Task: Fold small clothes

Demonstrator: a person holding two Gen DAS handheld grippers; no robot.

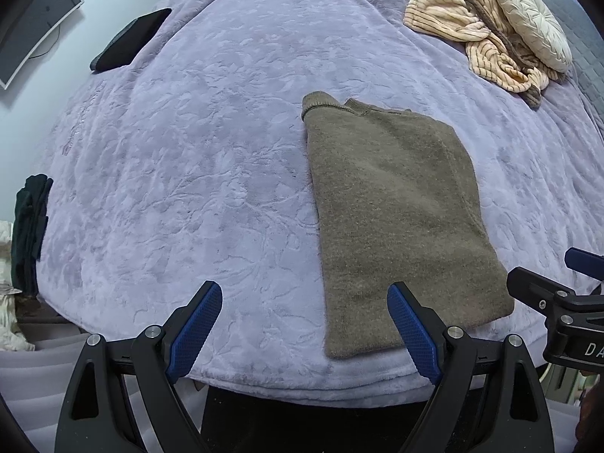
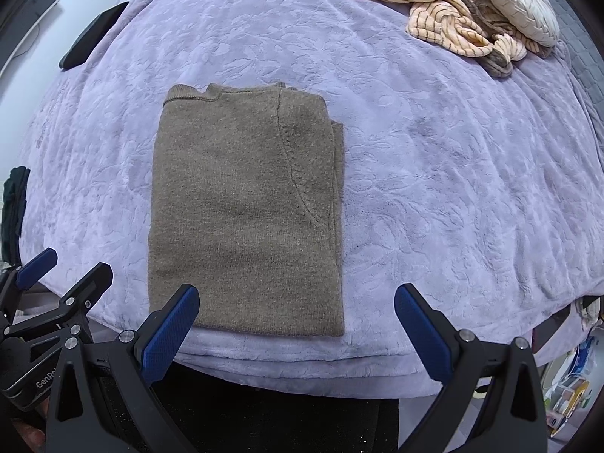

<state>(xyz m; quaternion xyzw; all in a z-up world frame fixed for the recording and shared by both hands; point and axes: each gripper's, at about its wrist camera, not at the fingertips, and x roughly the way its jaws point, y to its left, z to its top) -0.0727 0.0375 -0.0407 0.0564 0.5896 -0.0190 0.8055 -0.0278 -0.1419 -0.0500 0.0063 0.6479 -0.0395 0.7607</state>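
Observation:
A brown knit sweater (image 1: 396,204) lies folded into a long rectangle on the lilac blanket (image 1: 188,173), collar at the far end, hem at the near bed edge. My left gripper (image 1: 305,294) hovers open over the near edge, its right pad above the sweater's near left corner, nothing between the fingers. In the right wrist view the same sweater (image 2: 245,204) lies flat, and my right gripper (image 2: 296,298) stands open above its hem, left pad over the near left corner, holding nothing. Each gripper shows at the edge of the other's view.
A crumpled peach striped garment (image 1: 464,26) and a round cream cushion (image 1: 532,22) sit at the far right. A black flat object (image 1: 128,39) lies far left, dark clothes (image 1: 28,226) hang at the left edge. Blanket (image 2: 453,188) stretches right of the sweater.

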